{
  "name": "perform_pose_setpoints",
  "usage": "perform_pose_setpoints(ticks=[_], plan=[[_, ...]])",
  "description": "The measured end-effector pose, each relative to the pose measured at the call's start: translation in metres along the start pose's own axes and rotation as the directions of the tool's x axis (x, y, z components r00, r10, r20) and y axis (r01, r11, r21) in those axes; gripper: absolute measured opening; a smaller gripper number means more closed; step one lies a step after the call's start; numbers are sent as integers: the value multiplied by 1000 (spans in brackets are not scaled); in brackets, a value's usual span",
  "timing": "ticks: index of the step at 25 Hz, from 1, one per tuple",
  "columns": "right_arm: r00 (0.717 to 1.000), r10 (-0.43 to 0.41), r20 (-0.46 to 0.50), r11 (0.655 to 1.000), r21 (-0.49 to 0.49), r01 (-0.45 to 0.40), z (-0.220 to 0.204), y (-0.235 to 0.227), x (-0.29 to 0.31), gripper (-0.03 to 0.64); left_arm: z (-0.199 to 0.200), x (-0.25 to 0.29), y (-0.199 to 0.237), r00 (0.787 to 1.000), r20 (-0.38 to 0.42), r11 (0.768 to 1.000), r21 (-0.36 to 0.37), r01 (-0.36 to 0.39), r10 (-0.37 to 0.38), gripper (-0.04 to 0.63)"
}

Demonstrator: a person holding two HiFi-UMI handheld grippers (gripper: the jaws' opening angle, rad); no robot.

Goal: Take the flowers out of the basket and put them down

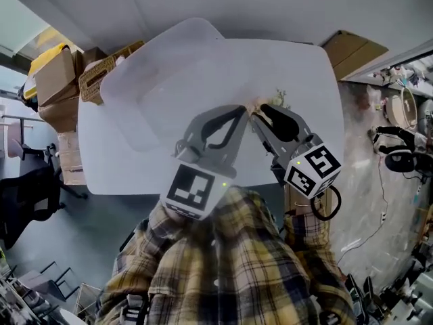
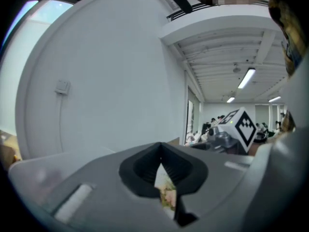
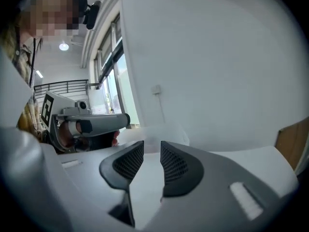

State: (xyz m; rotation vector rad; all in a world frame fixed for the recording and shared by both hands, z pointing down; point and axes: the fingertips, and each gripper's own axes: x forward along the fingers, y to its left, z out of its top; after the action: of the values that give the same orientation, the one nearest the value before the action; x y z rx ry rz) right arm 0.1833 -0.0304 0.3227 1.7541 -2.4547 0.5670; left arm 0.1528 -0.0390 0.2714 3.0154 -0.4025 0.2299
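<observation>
Shirt: plaid, right under my camera.
Left gripper: I see it clenched on a flower.
Right gripper: jaws parted, nothing between.

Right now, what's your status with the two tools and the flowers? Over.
Left tool shut on flowers. Right tool open, empty. Both over white table; clear tub lies left of them, basket beyond it.

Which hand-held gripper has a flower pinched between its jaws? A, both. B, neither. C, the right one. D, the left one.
D: the left gripper view shows the left hand-held gripper closed on a pale flower, while the right hand-held gripper stands open with nothing between its jaws.
</observation>
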Motion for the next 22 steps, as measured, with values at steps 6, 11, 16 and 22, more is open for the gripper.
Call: perform_pose_setpoints(ticks=[6, 11, 16, 22], plan=[[991, 125, 47, 991, -55, -122, 30, 54, 42, 66, 4, -54, 47, 985, 33, 985, -32, -169, 170, 2], [980, 193, 54, 979, -84, -188, 37, 93, 65, 31, 5, -94, 68, 962, 44, 963, -47, -266, 268, 2], [970, 236, 60, 969, -93, -230, 38, 121, 77, 6, 3, -118, 77, 948, 54, 949, -53, -311, 314, 2], [967, 245, 68, 966, -104, -237, 42, 134, 72, 6, 6, -123, 72, 947, 66, 948, -55, -312, 315, 2]])
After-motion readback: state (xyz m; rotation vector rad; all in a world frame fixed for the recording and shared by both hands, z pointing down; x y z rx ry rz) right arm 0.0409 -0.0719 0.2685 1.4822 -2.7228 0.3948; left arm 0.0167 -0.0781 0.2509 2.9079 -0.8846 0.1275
